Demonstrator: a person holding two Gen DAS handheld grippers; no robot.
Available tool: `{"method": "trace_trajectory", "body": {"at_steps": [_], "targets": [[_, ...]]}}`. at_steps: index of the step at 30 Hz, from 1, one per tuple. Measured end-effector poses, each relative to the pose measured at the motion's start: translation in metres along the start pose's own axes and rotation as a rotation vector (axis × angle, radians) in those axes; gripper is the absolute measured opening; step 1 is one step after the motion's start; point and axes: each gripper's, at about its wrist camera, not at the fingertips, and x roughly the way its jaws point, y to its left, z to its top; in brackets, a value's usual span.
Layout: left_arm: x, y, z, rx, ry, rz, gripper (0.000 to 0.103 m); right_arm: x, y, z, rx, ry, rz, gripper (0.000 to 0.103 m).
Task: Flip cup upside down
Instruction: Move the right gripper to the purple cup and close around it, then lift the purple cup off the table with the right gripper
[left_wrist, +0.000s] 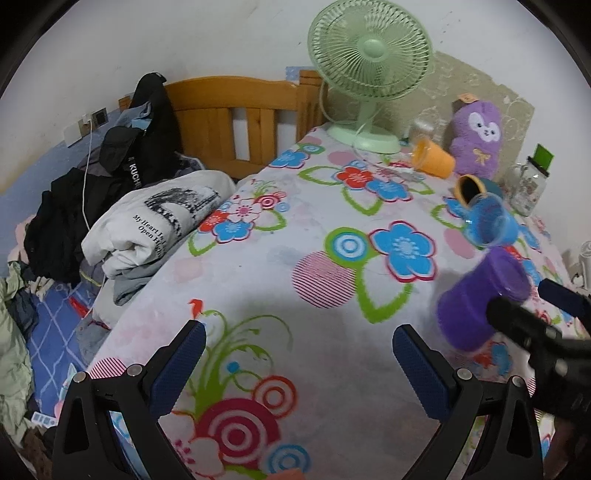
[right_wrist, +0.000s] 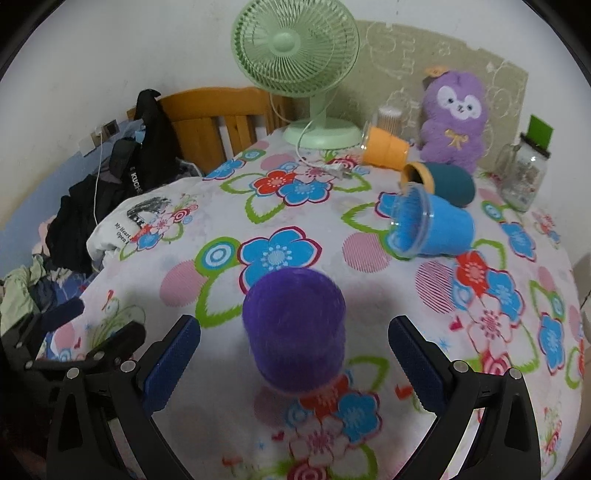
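A purple cup (right_wrist: 295, 328) stands between the open fingers of my right gripper (right_wrist: 293, 363), its flat end up, blurred; neither pad touches it. In the left wrist view the purple cup (left_wrist: 480, 295) is at the right, tilted, with the right gripper (left_wrist: 532, 314) beside it. My left gripper (left_wrist: 299, 365) is open and empty over the flowered cloth. A blue cup (right_wrist: 430, 227) lies on its side behind, also in the left wrist view (left_wrist: 487, 221). An orange cup (right_wrist: 386, 147) and a teal cup with an orange rim (right_wrist: 439, 182) lie on their sides further back.
A green fan (right_wrist: 299, 59) stands at the table's back edge, its cord and plug (right_wrist: 328, 170) on the cloth. A purple plush toy (right_wrist: 456, 122) and a glass jar (right_wrist: 522, 177) are at the back right. A bed with piled clothes (left_wrist: 122, 184) lies to the left.
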Motion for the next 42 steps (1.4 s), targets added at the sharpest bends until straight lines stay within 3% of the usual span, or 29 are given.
{"method": "trace_trajectory", "body": {"at_steps": [2,4,8,11,18,24,28,34,42], "targets": [[0.004,0.004,0.002,-0.008,0.005,0.005,0.102,0.007,-0.002,0.009,0.006,0.009,0.015,0.098],[0.006,0.006,0.003,-0.011,0.006,0.01,0.102,0.013,-0.004,0.015,0.001,0.031,0.025,0.079],[0.01,0.009,0.002,-0.019,0.02,0.009,0.102,0.025,-0.009,0.017,-0.006,0.088,0.024,0.058],[0.01,0.008,0.001,-0.023,0.025,0.004,0.102,0.018,-0.013,0.015,0.007,0.069,0.023,0.058],[0.001,-0.003,-0.001,-0.005,0.016,-0.016,0.102,-0.016,-0.014,0.019,-0.025,-0.082,0.011,0.058],[-0.018,-0.018,-0.01,0.019,0.0,-0.045,0.102,0.005,-0.032,0.027,0.01,-0.14,0.029,0.057],[-0.031,-0.022,-0.017,0.023,-0.012,-0.049,0.102,0.007,-0.043,0.006,0.059,-0.181,0.068,0.057],[-0.036,-0.024,-0.022,0.028,-0.014,-0.047,0.102,-0.023,-0.042,-0.044,0.046,-0.268,0.018,0.057],[-0.038,-0.035,-0.028,0.051,-0.005,-0.075,0.102,-0.057,-0.046,-0.078,0.106,-0.223,-0.019,0.057]]}}
